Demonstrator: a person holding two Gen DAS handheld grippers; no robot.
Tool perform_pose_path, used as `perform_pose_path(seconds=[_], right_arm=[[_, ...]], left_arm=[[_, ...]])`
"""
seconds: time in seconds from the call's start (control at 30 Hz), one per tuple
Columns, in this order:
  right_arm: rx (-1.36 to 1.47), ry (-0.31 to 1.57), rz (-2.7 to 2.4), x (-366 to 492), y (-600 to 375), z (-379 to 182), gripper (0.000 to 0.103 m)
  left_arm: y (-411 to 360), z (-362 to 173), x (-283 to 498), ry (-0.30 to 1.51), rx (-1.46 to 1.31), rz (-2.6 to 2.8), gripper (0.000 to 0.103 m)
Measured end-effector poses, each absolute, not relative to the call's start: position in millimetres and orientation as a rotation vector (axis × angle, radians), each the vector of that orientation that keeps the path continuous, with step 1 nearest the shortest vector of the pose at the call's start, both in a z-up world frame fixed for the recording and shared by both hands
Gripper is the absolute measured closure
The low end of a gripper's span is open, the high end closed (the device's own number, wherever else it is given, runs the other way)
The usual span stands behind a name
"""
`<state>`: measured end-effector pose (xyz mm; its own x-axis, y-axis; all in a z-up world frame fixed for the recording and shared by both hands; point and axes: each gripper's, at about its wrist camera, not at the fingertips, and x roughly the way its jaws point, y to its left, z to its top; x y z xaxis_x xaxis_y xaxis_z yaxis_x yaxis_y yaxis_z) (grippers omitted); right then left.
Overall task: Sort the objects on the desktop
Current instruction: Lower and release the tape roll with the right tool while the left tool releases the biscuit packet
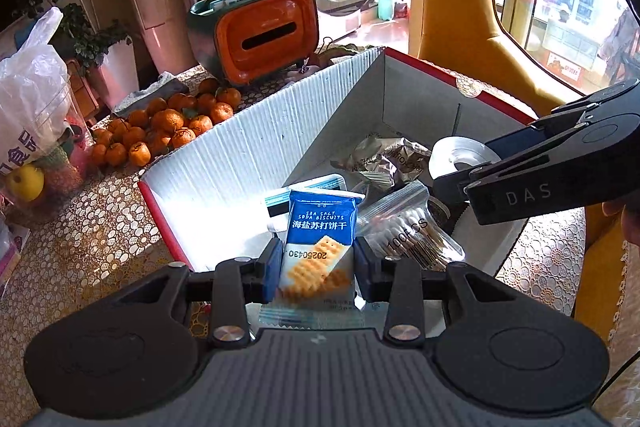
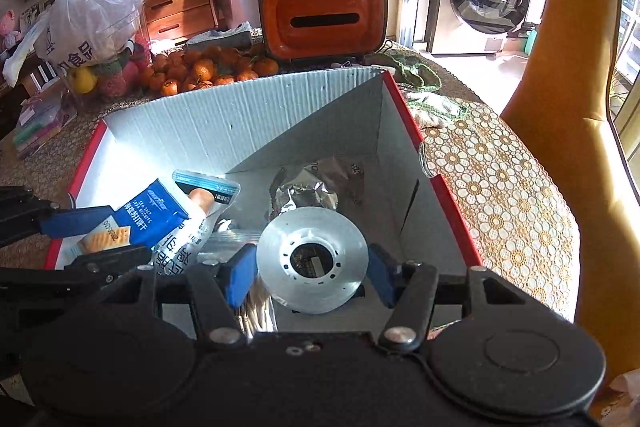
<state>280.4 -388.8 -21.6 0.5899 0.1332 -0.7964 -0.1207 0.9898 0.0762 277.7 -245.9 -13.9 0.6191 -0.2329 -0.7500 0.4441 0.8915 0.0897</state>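
Observation:
A white cardboard box (image 1: 256, 131) with red edges stands open on the table. My left gripper (image 1: 316, 267) is shut on a blue sea-salt soda biscuit packet (image 1: 320, 227), held upright over the box's near corner. My right gripper (image 2: 312, 273) is shut on a silver tape roll (image 2: 312, 259), its blue pads against both sides, above the box interior (image 2: 260, 123). In the left wrist view the right gripper (image 1: 460, 183) reaches in from the right with the roll (image 1: 460, 153). Inside the box lie a crumpled foil packet (image 2: 304, 187), a bag of cotton swabs (image 1: 412, 235) and a white-and-blue pouch (image 2: 208, 203).
Behind the box stand an orange tissue holder (image 2: 322, 23) and a pile of mandarins (image 1: 168, 127). A white plastic bag (image 2: 92, 19) with fruit sits at the left. A yellow chair back (image 2: 576, 87) rises at the right edge of the lace-patterned tablecloth (image 2: 500, 187).

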Motion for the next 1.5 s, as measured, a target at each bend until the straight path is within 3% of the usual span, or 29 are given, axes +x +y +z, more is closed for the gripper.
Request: perform_pose_path(seconds=[0.77, 0.97, 1.17, 1.23, 1.5], right_arm=[[-0.012, 0.969, 0.156, 285, -385, -41, 0.043], [-0.007, 0.964, 0.164, 283, -385, -39, 0.039], [-0.007, 0.949, 0.168, 278, -385, -32, 0.035], [-0.007, 0.941, 0.171, 275, -386, -28, 0.034], [-0.026, 0.899, 0.197, 258, -384, -7, 0.034]], left_arm=[[-256, -42, 293, 0.931, 0.293, -0.423, 0.067], [-257, -42, 296, 0.952, 0.292, -0.428, 0.066], [-256, -33, 292, 0.942, 0.262, -0.418, 0.055], [-254, -29, 290, 0.935, 0.256, -0.404, 0.044], [-248, -14, 280, 0.918, 0.237, -0.4, 0.042]])
